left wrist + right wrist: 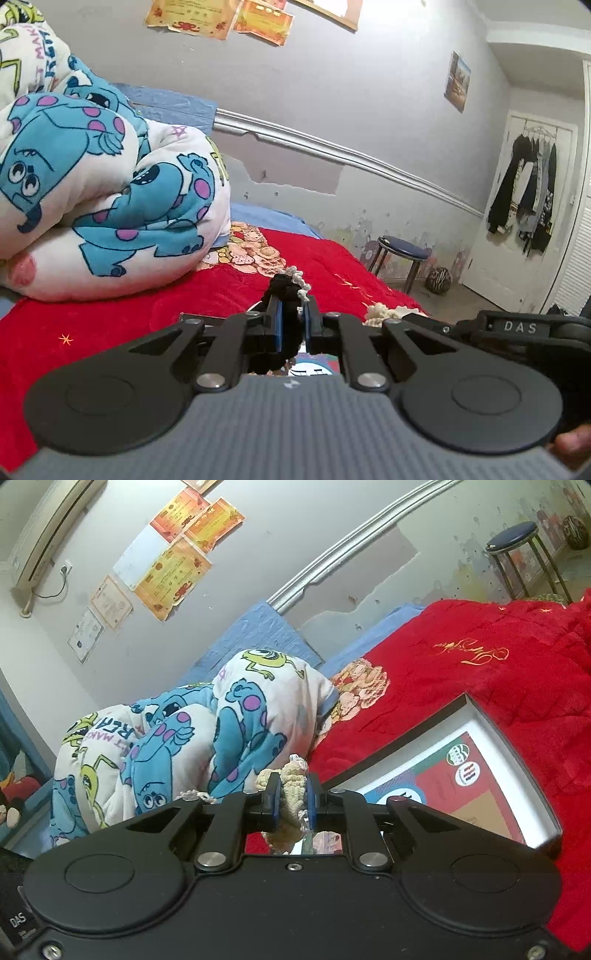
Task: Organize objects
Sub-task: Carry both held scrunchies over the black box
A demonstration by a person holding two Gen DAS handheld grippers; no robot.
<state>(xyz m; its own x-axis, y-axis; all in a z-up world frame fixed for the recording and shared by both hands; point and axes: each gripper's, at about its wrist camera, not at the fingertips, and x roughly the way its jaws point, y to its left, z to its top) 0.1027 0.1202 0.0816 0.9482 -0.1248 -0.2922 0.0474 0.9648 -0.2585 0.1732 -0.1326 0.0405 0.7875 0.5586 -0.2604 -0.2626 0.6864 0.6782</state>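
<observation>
My left gripper point(291, 308) is shut on a black knitted item with a white crocheted trim point(286, 286), held above the red blanket point(129, 325). My right gripper point(292, 794) is shut on a cream knitted item point(291, 797); part of the same cream piece point(380, 312) shows beside the right gripper's body in the left wrist view. An open shallow box point(491, 731) with a colourful printed inside lies on the red blanket point(480, 657) just right of my right gripper.
A rolled cartoon-print duvet point(92, 192) lies on the bed to the left; it also shows in the right wrist view point(184, 746). A blue-topped stool point(402, 251) and a striped ball point(438, 279) stand on the floor by the wall. Clothes point(524, 192) hang on a white door.
</observation>
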